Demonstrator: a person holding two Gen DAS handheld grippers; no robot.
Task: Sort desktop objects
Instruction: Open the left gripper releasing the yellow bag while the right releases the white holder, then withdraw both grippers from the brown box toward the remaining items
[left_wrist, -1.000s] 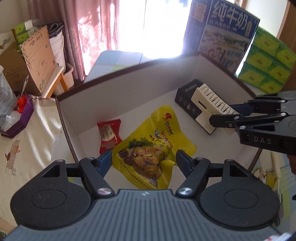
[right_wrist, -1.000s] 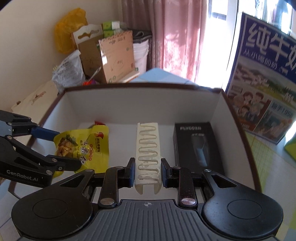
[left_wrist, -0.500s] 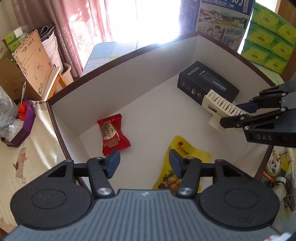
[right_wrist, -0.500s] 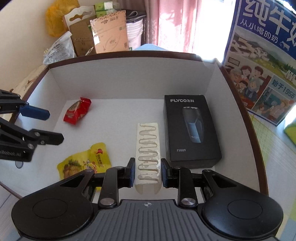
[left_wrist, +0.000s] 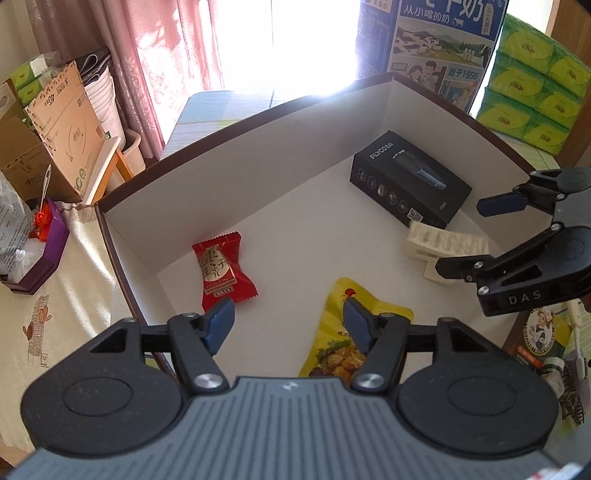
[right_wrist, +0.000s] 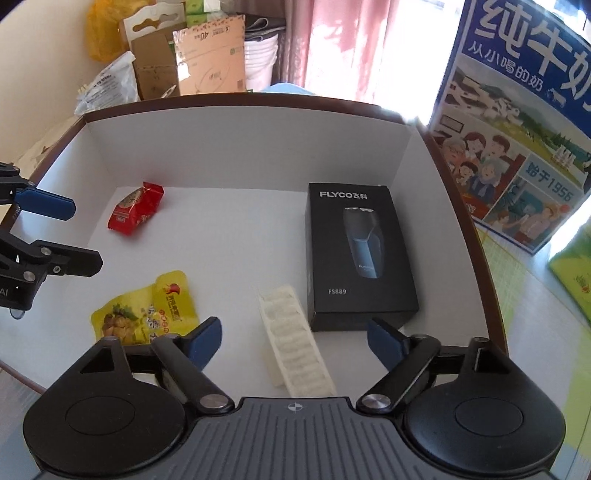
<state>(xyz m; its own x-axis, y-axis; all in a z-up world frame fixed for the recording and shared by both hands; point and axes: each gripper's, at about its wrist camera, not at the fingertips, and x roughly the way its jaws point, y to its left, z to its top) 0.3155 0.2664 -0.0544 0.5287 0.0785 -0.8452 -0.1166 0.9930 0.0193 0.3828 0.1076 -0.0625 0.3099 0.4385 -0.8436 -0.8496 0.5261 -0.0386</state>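
A white-lined box with a brown rim (left_wrist: 258, 155) (right_wrist: 240, 147) holds a red snack packet (left_wrist: 221, 269) (right_wrist: 135, 212), a yellow snack pouch (left_wrist: 343, 336) (right_wrist: 147, 310), a cream ribbed plastic piece (left_wrist: 447, 249) (right_wrist: 295, 347) and a black FLYCO shaver box (left_wrist: 410, 188) (right_wrist: 358, 254). My left gripper (left_wrist: 288, 326) is open and empty above the box floor, between the red packet and the yellow pouch. My right gripper (right_wrist: 291, 343) is open and empty, with the cream piece lying loose on the floor between its fingers, beside the shaver box.
A blue milk carton (right_wrist: 517, 122) and green tissue packs (left_wrist: 535, 77) stand to the right of the box. Cardboard boxes (left_wrist: 48, 133), a purple tray (left_wrist: 40, 247) and pink curtains (left_wrist: 140, 55) are to the left and behind.
My right gripper opened and let go of the cream piece, which now lies on the box floor. My left gripper pulled back and up from the yellow pouch.
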